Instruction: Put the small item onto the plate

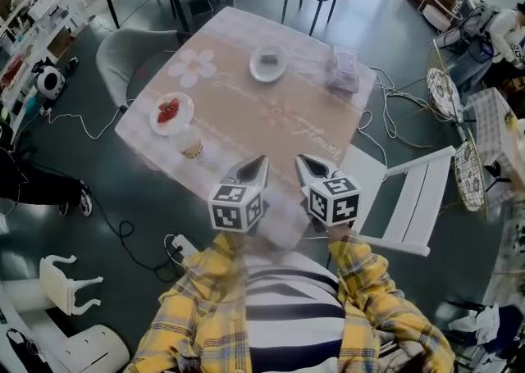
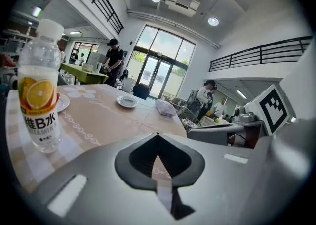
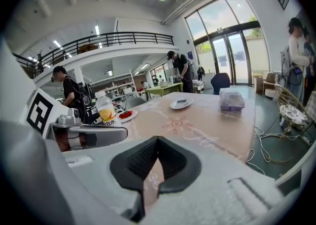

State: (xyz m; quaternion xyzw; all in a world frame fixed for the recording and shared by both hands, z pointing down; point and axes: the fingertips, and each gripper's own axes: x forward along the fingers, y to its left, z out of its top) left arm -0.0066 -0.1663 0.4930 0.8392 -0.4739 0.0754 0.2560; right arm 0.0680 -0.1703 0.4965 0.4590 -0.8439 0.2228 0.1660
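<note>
A white plate (image 1: pixel 268 64) with a small grey thing on it stands at the table's far middle; it also shows as the plate (image 2: pixel 127 101) and the plate (image 3: pixel 181 103). Another white plate (image 1: pixel 171 111) at the left holds red strawberries (image 3: pixel 126 114). Just in front of it stands an orange-labelled bottle (image 1: pixel 190 146), close on the left as the bottle (image 2: pixel 42 90). My left gripper (image 1: pixel 259 160) and right gripper (image 1: pixel 303 160) hover side by side over the table's near edge. Both are shut and empty, seen as the left gripper (image 2: pixel 157 134) and the right gripper (image 3: pixel 157 139).
A clear packet (image 1: pixel 344 70) lies at the table's far right, also seen as the packet (image 3: pixel 231 99). A grey chair (image 1: pixel 131 52) stands at the left, a white chair (image 1: pixel 414 199) at the right, with cables on the floor. People stand in the background.
</note>
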